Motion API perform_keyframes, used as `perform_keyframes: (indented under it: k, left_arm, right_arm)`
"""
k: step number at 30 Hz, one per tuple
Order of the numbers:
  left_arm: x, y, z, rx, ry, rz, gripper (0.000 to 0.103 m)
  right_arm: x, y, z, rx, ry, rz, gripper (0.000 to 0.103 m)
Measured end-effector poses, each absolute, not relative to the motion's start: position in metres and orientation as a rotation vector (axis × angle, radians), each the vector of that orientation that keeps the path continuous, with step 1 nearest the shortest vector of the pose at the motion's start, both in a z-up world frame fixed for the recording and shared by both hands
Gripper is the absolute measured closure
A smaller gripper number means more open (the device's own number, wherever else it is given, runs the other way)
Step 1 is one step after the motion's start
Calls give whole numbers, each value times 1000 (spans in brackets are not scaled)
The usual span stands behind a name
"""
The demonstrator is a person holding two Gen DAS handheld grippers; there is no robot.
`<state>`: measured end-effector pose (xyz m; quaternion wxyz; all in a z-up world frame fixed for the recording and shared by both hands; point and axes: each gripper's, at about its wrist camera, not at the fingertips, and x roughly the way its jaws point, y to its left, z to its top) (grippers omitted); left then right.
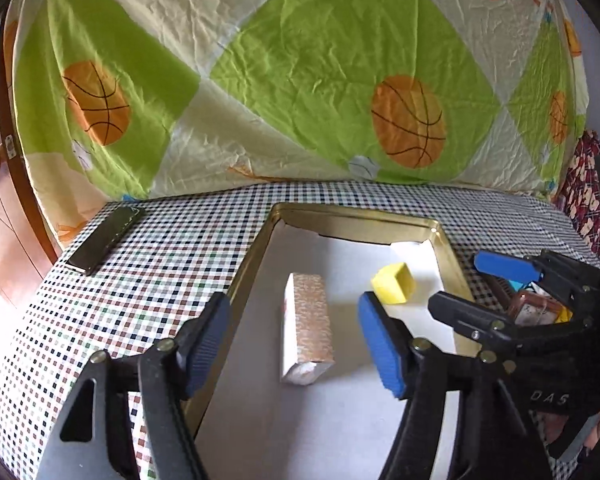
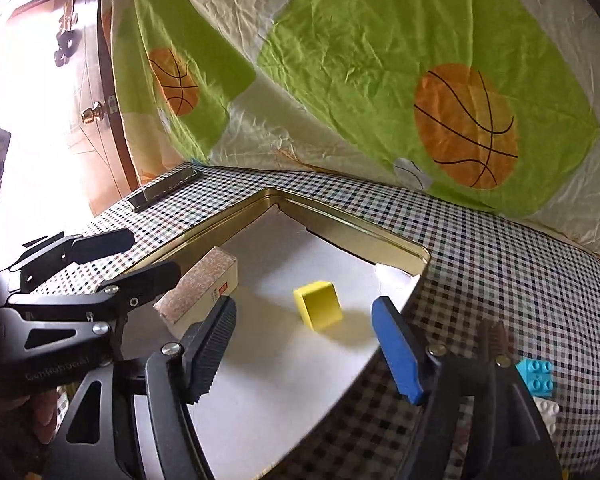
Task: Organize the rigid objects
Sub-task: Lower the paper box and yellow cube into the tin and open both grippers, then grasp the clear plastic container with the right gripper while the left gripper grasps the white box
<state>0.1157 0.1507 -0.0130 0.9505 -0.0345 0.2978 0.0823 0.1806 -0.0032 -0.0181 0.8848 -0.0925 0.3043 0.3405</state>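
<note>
While both tools hover over the gold tin (image 1: 256, 252), we judge the sorting partly done. Our left tool (image 1: 296, 344) stands wide with nothing between its pads; the patterned box (image 1: 310, 322) lies flat on the tin's white liner just beyond it, at twelve o'clock. Our right tool (image 2: 306, 344) is likewise wide and empty, and the yellow block (image 2: 320, 304) sits tilted on the liner at its twelve o'clock, well clear of the pads. So two pieces are in the tin.

Left to do, as far as we can see: the blue brick (image 2: 536, 374) and a white brick (image 2: 546, 410) wait on the checked bench (image 2: 500, 264) at the right tool's four o'clock, beside a brown item we cannot identify. A dark phone (image 1: 106, 238) lies at ten o'clock from the left tool.

For writing, we read "DAS" on the right tool's body in the left view; the lettering on the left tool's body and the box's red mark are too blurred to read.
</note>
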Motion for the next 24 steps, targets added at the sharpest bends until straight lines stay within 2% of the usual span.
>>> perform_keyframes:
  k: [3,5,14,24]
  left_arm:
    - [84,135,-8,-87,519,138,23]
    - [64,122,-9,-105,474,115,9]
    - [30,51,-30,-73,423,12,4]
    - [35,11,-45,-8,467,-30,4]
  right_arm:
    - [157,-46,-14,-198,592,690,27]
    - [140,-77,-14,-202,555,656,22]
    - [83,-197,-40,-53,561,464,14]
    - [89,-199,-69,-14,698,450,10]
